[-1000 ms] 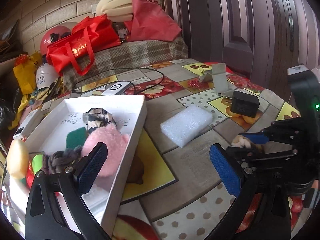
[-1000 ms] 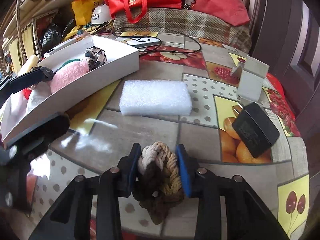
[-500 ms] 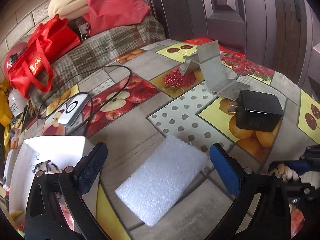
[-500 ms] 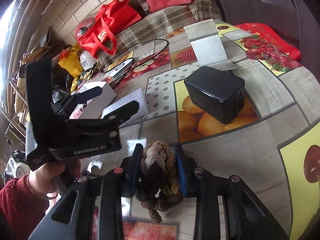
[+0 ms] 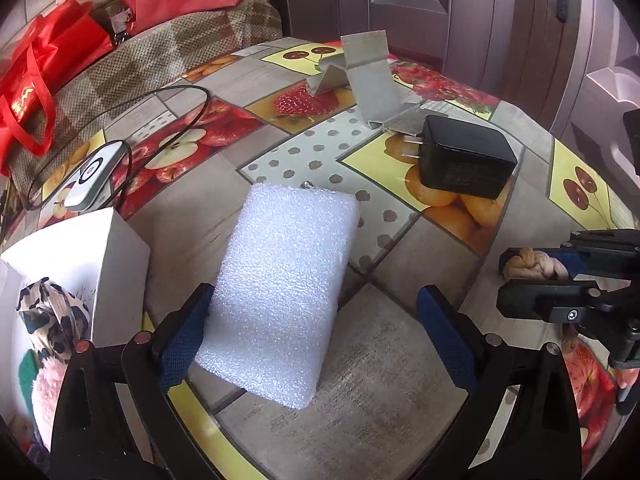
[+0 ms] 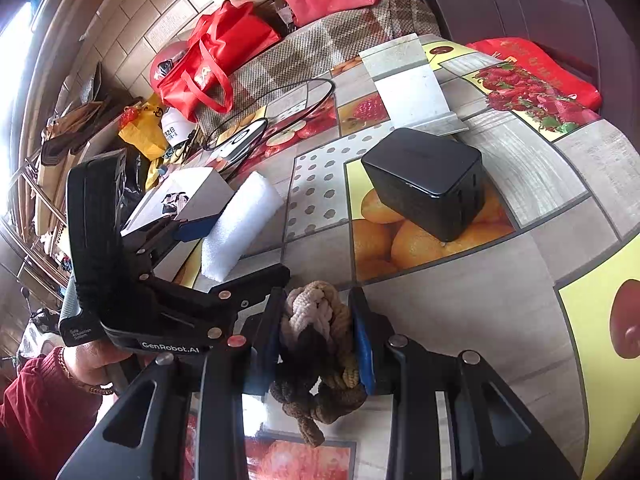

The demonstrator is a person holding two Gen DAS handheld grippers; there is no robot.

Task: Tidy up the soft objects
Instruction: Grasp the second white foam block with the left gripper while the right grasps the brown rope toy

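Left gripper moved from white box over to foam block on bench; jaws just closing in, foam between them, left pad at foam's edge, right pad well apart; not gripped yet; foam likely next into box.

Right gripper clamped on rope knot, held over bench, same as before.

Left view shows inside box: spotted scrunchie, pink fluffy thing.

Right view shows hand and red sleeve holding left gripper; black charger near foam.
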